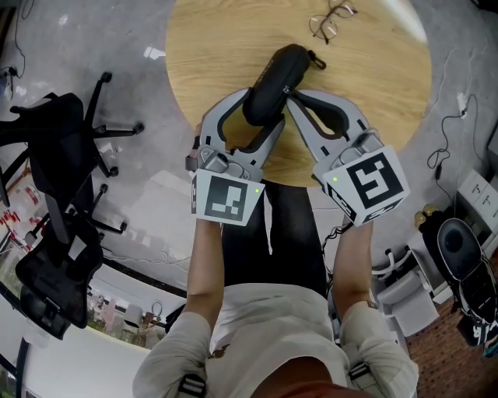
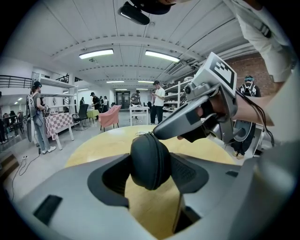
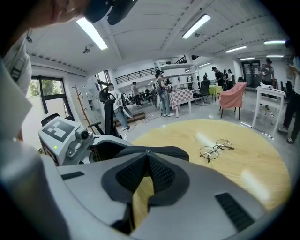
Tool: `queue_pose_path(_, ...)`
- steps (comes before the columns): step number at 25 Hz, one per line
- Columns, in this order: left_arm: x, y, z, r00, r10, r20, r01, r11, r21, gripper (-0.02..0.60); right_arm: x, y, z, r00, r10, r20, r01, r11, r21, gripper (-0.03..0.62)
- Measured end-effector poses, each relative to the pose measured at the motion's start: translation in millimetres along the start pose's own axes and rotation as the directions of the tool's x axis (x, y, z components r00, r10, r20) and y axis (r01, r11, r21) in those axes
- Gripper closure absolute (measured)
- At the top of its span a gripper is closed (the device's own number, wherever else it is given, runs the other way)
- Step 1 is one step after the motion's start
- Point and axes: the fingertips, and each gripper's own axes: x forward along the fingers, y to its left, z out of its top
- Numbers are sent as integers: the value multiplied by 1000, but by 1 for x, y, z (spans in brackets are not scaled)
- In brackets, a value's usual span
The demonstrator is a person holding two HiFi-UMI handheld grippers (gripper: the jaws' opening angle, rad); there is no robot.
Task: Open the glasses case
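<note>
Black and closed, the glasses case (image 1: 280, 66) sits over the near part of the wooden table (image 1: 381, 93). Its near end is hidden inside the left gripper (image 2: 150, 174), whose jaws clamp its sides. The right gripper (image 3: 147, 157) has its jaws pinched almost together on the case's seam; what they nip there is too small to tell. Wire glasses (image 1: 333, 19) lie beyond.

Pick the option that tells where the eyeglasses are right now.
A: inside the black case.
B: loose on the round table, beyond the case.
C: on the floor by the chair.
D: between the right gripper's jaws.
B: the eyeglasses lie bare on the table, beyond the case that the left gripper clamps and whose zipper pull the right gripper pinches.
</note>
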Motion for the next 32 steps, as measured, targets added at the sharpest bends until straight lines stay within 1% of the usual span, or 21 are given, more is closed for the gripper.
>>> queue_pose_path(2, -1, 0, -1, 1000, 3, 7, -3, 1000, -12, 303, 1, 1, 0, 1000, 3, 2, -3, 1000, 4, 559)
queue_pose_path(10, -6, 0, -2, 1000, -4, -16, 5, 1000, 18, 304, 1, 1, -1, 1000, 4, 1, -4, 1000, 12, 559)
queue_pose_path(19, -10, -2, -6, 1000, -9, -13, 9, 1000, 1, 304, 3, -3, -4, 1000, -1, -6, 1, 1000, 28, 559)
queue_pose_path(24, -13, -4, -9, 1000, -16, -15, 16, 1000, -4, 304, 5, -7, -7, 1000, -20, -16, 21, 999, 36, 559)
queue_pose_path(32, -19, -6, -14, 1000, -16, -17, 15, 1000, -21, 304, 7, -12, -11, 999, -28, -22, 30, 998, 56, 559)
